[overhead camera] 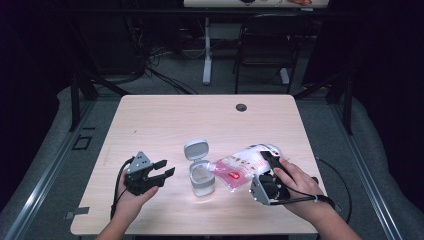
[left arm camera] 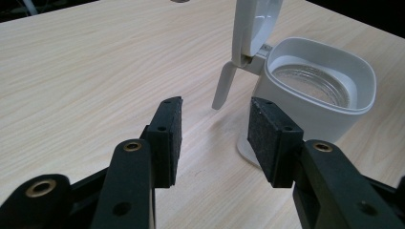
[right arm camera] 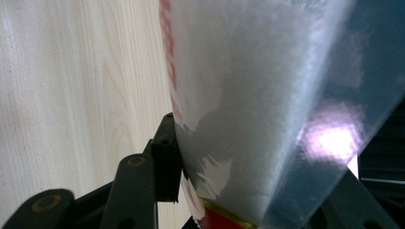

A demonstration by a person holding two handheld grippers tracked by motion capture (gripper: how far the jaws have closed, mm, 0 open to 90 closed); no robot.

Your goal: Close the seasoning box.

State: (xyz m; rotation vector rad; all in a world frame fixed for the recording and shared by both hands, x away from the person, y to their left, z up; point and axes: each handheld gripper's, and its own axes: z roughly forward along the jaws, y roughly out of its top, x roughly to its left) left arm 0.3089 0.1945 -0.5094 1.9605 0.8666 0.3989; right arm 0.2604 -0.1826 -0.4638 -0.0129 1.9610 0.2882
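Black pads of your left tool [left arm camera: 215,143] sit closest to the lens, spread wide with nothing between them, aimed at the white container [left arm camera: 315,90] just beyond on the bench [left arm camera: 86,71].

- Right tool [overhead camera: 267,182]: clamped on the bag [overhead camera: 245,162], jaws fairly wide because the filled bag keeps them apart. In the right gripper view 1 pad [right arm camera: 165,162] presses flat on the film; the other jaw is hidden behind the bag [right arm camera: 248,105].
- Bag position: tipped on its side above the bench, mouth end pointing at the container's [overhead camera: 201,180] open top. Whether anything is flowing out, you cannot tell.
- Bag handling: soft, glossy plastic film with a white powdery or granular fill. Expect it to be slippery, to sag and to shift its weight as the contents slide. Probably light to moderate. Hold it across the filled body near the bottom end, as now; squeeze gently or the film buckles and the mouth wanders.
- Container: stiff white plastic, hinged lid [left arm camera: 255,28] standing upright, a clear glass-looking liner inside. Likely light and easy to nudge or tip. If it needs steadying, take it with your left tool across the outer wall, low down, away from the lid hinge.
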